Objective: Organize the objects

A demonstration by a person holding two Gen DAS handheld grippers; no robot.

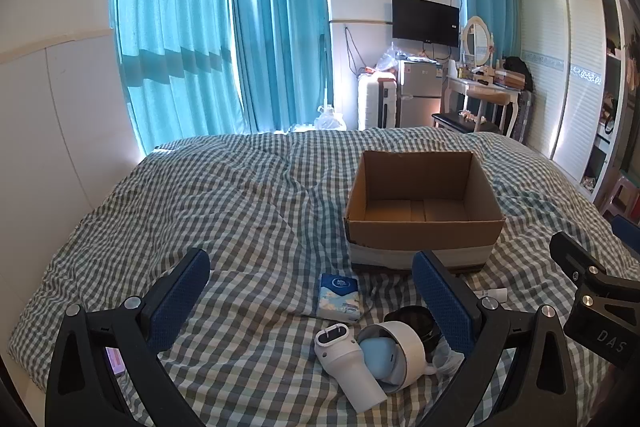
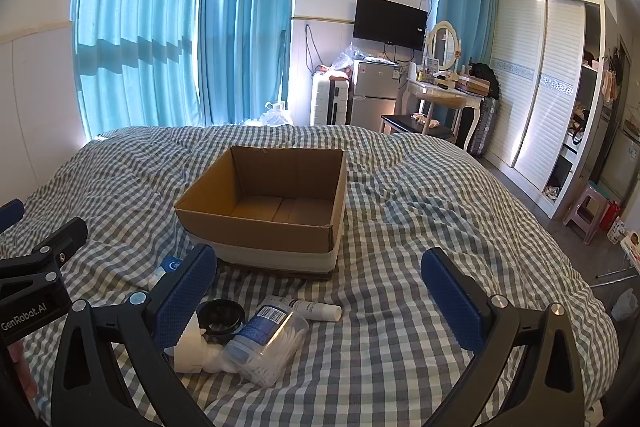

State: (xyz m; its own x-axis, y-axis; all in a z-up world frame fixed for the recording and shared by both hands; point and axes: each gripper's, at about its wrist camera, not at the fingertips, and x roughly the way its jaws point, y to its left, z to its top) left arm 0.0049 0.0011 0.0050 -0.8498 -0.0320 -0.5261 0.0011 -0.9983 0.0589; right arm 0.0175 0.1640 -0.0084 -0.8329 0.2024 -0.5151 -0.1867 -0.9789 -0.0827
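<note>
An open empty cardboard box [image 1: 424,223] [image 2: 264,227] stands on the checked bed. In front of it lie a tissue pack [image 1: 339,295], a white handheld device with a pale blue part [image 1: 372,359], a black round jar [image 1: 416,321] [image 2: 221,315], a white tube [image 2: 316,308] and a clear tub of cotton swabs [image 2: 268,347]. My left gripper [image 1: 316,299] is open above the tissue pack and device. My right gripper [image 2: 320,301] is open above the tube and tub.
The checked quilt [image 1: 224,199] covers the whole bed. Beyond the foot stand teal curtains [image 1: 216,27], a suitcase, a small fridge [image 1: 420,91] and a dressing table. A white wardrobe [image 2: 536,79] and a pink stool [image 2: 588,207] are on the right.
</note>
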